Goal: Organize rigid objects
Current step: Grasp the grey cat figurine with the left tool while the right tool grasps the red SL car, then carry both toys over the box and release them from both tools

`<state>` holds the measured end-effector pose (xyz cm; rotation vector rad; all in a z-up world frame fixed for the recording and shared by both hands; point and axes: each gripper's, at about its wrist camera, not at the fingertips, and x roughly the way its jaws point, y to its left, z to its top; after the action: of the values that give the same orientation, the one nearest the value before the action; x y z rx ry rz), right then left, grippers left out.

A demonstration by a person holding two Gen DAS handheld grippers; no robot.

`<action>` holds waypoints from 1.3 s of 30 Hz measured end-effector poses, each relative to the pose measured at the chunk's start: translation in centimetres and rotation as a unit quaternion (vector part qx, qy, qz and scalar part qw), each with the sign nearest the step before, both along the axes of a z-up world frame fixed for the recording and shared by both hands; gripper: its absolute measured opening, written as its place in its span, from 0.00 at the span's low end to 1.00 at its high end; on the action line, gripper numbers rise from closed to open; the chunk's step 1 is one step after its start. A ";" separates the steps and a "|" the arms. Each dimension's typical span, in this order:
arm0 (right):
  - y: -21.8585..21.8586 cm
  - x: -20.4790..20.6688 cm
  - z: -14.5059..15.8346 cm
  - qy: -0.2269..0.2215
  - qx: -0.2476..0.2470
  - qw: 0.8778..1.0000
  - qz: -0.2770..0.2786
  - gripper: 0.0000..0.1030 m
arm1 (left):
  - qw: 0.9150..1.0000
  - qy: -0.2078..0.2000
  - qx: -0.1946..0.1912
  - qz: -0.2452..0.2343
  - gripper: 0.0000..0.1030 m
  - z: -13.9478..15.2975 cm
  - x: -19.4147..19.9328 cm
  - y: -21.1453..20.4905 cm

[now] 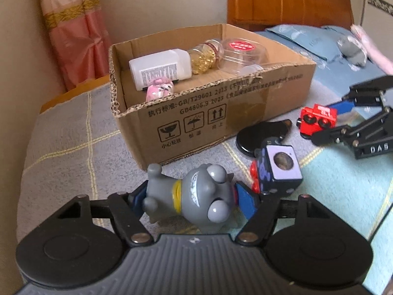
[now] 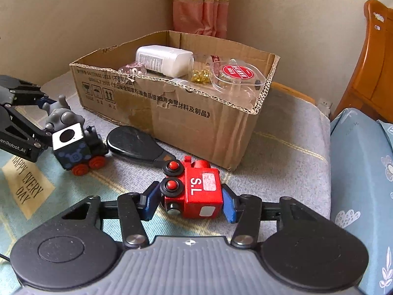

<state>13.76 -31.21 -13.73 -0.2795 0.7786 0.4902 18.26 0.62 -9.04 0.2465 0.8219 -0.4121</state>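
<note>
Left gripper (image 1: 189,198): its blue pads sit against both ends of the grey figurine (image 1: 194,194), pinching it; the toy lies on its side across the fingers, low over the bed cover
Right gripper (image 2: 189,200): blue pads pressed to the two flanks of the red toy train (image 2: 196,191), gripping it; the train rests on the cover, wheels turned to the left, white "S.L" on its top
Dark blue toy train (image 2: 76,147): stands on red wheels just beside the left gripper's fingers, a white square end with a dark round hole facing up; seen from the left wrist (image 1: 277,169) it is just right of the figurine
Black flat object (image 2: 137,145): paddle-shaped, lies on the cover between the two trains, close to the front wall of the box
Cardboard box (image 2: 196,123): open-topped, torn along its upper edge, printed with Chinese text and handling symbols, behind all the toys
In the box: a white bottle (image 2: 164,60) on its side, a small pink figure (image 1: 159,89) near the left corner, a clear jar of gold pieces (image 1: 205,55), a clear round tub with a red lid label (image 2: 237,73)
Bed cover (image 1: 68,147): grey with pale yellow grid lines, turning to pale teal near the grippers
Surroundings: a blue patterned pillow (image 2: 363,159) at the right, wooden headboard (image 1: 282,0) behind, pink curtain (image 1: 73,32) in the corner
</note>
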 end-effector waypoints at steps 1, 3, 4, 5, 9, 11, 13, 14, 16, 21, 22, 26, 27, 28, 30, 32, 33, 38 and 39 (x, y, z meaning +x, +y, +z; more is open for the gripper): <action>-0.1 -0.1 0.2 0.001 -0.001 1.000 0.002 0.54 | 1.000 0.002 0.005 -0.003 0.69 0.3 -0.1 0.0; -0.3 -0.3 0.7 0.005 0.000 1.000 0.003 0.54 | 1.000 0.006 0.011 -0.007 0.69 0.9 -0.4 0.2; -0.5 -0.4 1.1 0.006 0.002 1.000 0.003 0.51 | 1.000 0.008 0.014 -0.010 0.69 1.3 -0.5 0.3; -0.7 -0.5 1.4 0.005 0.004 1.000 0.003 0.50 | 1.000 0.009 0.015 -0.013 0.69 1.7 -0.7 0.4; -1.1 -0.8 2.7 0.008 0.002 1.000 0.004 0.49 | 1.000 0.006 0.024 -0.015 0.69 2.9 -1.0 0.6; -1.1 -1.0 2.8 0.005 -0.004 1.000 0.002 0.49 | 1.000 0.002 0.024 -0.014 0.69 3.6 -1.2 0.6; -1.3 -1.1 2.9 0.009 0.002 1.000 0.001 0.49 | 1.000 0.004 0.020 -0.015 0.69 4.2 -1.2 0.6; -1.4 -1.2 3.1 0.011 0.006 1.000 0.000 0.49 | 1.000 0.007 0.017 -0.017 0.69 4.5 -1.2 0.6; -1.4 -1.5 3.8 0.008 0.015 1.000 0.001 0.49 | 1.000 0.011 0.016 -0.019 0.69 5.2 -1.2 0.7; -1.1 -2.2 6.6 -0.014 0.030 0.999 0.022 0.49 | 1.000 -0.004 0.019 -0.020 0.69 7.3 -0.9 0.9; -1.0 -2.1 7.2 -0.020 0.034 0.999 0.024 0.49 | 1.000 -0.007 0.018 -0.019 0.69 7.7 -0.6 0.9; 0.0 -1.3 9.5 -0.047 0.048 0.997 0.038 0.49 | 0.999 -0.015 0.019 -0.021 0.69 9.3 0.7 0.6; 0.4 -0.9 10.0 -0.051 0.051 0.997 0.040 0.49 | 0.999 -0.015 0.020 -0.021 0.69 9.7 1.3 0.5; 0.8 -0.5 10.4 -0.054 0.054 0.996 0.042 0.49 | 0.999 -0.014 0.019 -0.023 0.69 10.1 1.8 0.5; 1.6 0.7 10.9 -0.057 0.061 0.995 0.046 0.49 | 0.999 -0.017 0.020 -0.021 0.69 10.8 3.0 0.2; 2.5 2.2 11.0 -0.057 0.065 0.995 0.045 0.49 | 0.999 -0.023 0.024 -0.020 0.69 11.3 4.3 0.0; 2.8 2.9 11.0 -0.053 0.068 0.995 0.044 0.49 | 0.999 -0.023 0.025 -0.018 0.69 11.6 5.0 0.0; 4.7 6.7 10.0 -0.030 0.075 0.996 0.034 0.49 | 1.000 -0.013 0.021 -0.008 0.69 12.1 8.5 -0.2; 5.1 7.3 9.7 -0.026 0.074 0.996 0.034 0.49 | 1.000 -0.012 0.022 -0.006 0.69 12.0 9.4 -0.3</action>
<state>21.10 -26.15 -4.05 -0.1803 0.6793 0.5998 27.61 0.28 2.98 0.2976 0.8067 -0.4016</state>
